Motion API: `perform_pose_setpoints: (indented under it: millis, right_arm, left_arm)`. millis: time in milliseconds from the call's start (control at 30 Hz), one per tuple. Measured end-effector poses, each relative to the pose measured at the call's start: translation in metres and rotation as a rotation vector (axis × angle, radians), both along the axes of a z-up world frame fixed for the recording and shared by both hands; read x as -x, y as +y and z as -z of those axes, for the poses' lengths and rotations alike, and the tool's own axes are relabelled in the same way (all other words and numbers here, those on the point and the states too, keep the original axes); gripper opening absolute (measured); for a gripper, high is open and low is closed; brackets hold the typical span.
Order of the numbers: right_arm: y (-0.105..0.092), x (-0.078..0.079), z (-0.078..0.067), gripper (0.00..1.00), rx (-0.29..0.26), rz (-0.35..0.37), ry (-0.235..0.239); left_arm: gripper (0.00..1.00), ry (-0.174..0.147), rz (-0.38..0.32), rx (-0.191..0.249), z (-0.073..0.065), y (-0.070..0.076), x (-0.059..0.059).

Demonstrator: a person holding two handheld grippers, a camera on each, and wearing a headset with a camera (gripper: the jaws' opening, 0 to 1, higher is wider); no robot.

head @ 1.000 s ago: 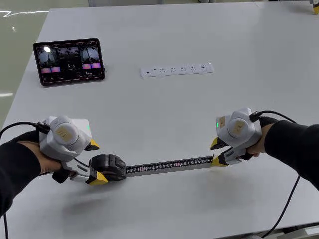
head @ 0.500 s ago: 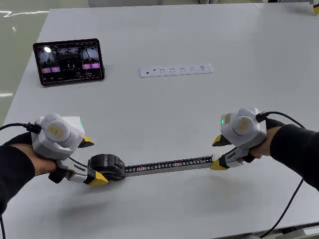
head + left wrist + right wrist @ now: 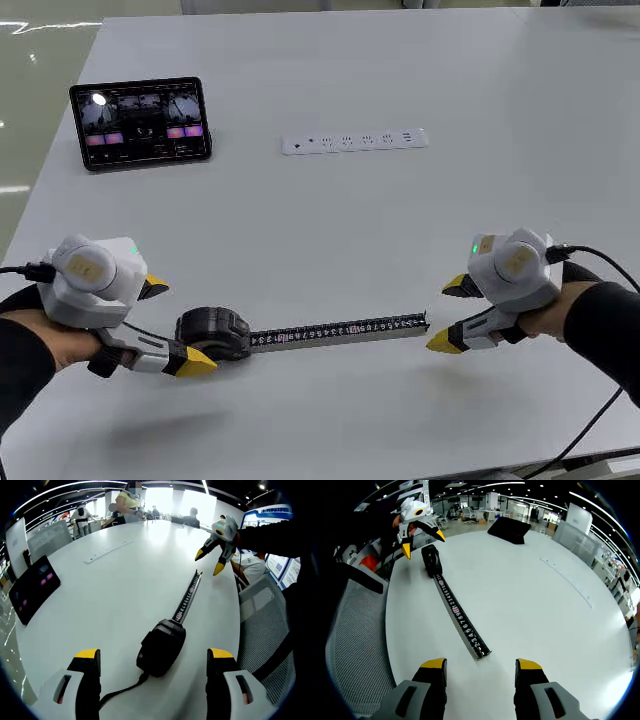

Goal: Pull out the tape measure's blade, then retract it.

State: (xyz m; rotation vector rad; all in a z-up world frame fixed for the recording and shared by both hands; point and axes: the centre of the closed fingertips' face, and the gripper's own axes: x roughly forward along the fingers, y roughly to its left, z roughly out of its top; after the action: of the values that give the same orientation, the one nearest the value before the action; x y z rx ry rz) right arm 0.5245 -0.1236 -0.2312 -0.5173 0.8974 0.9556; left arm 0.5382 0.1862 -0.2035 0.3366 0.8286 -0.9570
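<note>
A black tape measure (image 3: 213,333) lies on the white table (image 3: 330,230), its blade (image 3: 340,331) drawn out flat to the right. My left gripper (image 3: 175,325) is open, and the case (image 3: 161,646) sits just ahead between its yellow-tipped fingers (image 3: 87,655), untouched. My right gripper (image 3: 445,316) is open too, a short way right of the blade's end hook (image 3: 482,655), with nothing in it. In the right gripper view the blade (image 3: 457,615) runs away to the case (image 3: 431,560) and the left gripper (image 3: 422,542). In the left gripper view the right gripper (image 3: 209,563) hangs past the blade (image 3: 187,600).
A tablet (image 3: 140,122) with a lit screen stands at the back left. A white power strip (image 3: 355,141) lies across the middle back. The table's near edge is close below the tape. A mesh chair (image 3: 355,645) stands beside the table.
Both grippers have drawn away outward. The right one has let go of the blade's end and moved right; the left one has backed off left from the case. The blade stays out.
</note>
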Motion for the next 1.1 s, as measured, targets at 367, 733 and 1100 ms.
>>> perform_pose_setpoints:
  millis: [367, 733, 1100]
  right_arm:
    - [-0.014, 0.008, -0.010, 0.60, -0.065, 0.115, -0.047]
    - [-0.026, 0.023, -0.011, 0.75, -0.085, 0.184, -0.096]
    - [-0.053, 0.037, -0.008, 0.90, -0.086, 0.249, -0.116]
  left_arm:
    - [0.90, -0.008, -0.084, 0.032, 0.000, 0.009, 0.007]
    - [0.97, -0.021, -0.199, 0.074, 0.002, 0.026, 0.015]
    - [0.99, -0.044, -0.240, 0.042, 0.011, 0.041, 0.029]
